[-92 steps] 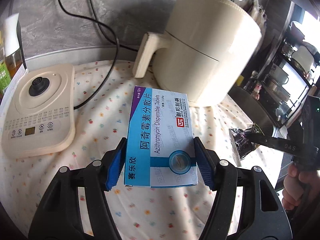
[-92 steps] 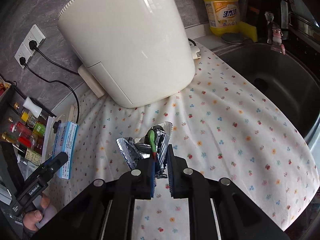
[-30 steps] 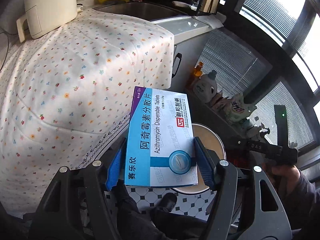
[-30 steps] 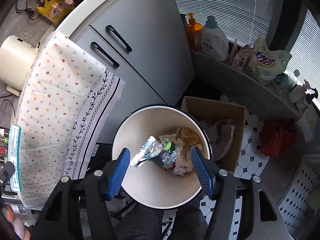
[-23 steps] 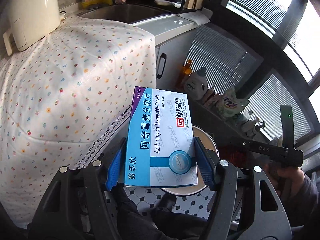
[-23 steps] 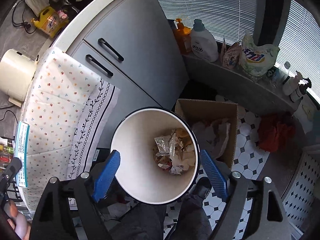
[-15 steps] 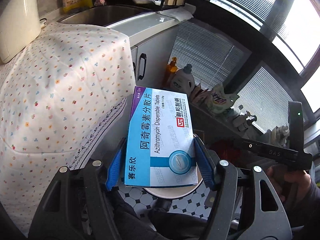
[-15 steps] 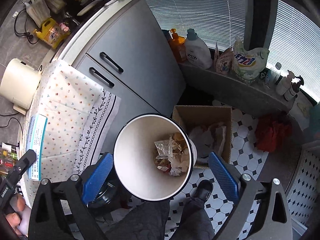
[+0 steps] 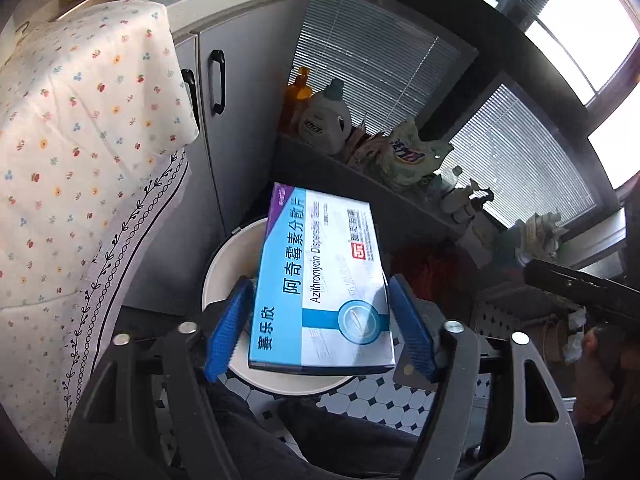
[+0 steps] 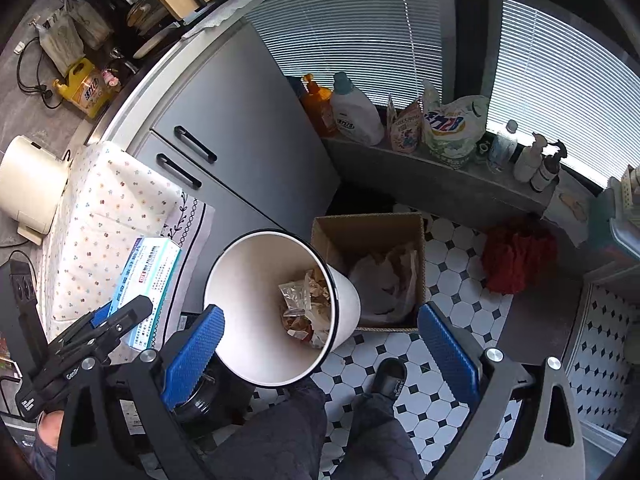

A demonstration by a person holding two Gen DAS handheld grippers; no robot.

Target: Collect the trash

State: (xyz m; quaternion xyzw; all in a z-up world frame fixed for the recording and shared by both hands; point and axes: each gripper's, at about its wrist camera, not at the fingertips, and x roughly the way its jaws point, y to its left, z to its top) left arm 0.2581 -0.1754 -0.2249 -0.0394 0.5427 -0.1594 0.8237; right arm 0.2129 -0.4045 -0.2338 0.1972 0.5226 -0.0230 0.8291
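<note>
My left gripper (image 9: 320, 328) has opened around a blue-and-white medicine box (image 9: 320, 284); gaps show between the blue pads and the box, which hangs over the white trash bin (image 9: 224, 264). In the right wrist view the box (image 10: 148, 280) and left gripper (image 10: 116, 320) are left of the bin (image 10: 248, 304). Crumpled wrappers (image 10: 308, 308) lie at the bin's bottom. My right gripper (image 10: 320, 344) is wide open and empty above the bin.
A cardboard box (image 10: 372, 264) with paper stands right of the bin. A flowered cloth (image 10: 104, 208) covers the counter over grey cabinets (image 10: 240, 136). Detergent bottles (image 10: 352, 112) line a ledge. The person's legs and shoe (image 10: 388, 376) are on the tiled floor.
Both grippers swung from the counter to the bin. The right gripper dropped the foil wrapper into the bin and opened wide. The left jaws have now spread off the medicine box.
</note>
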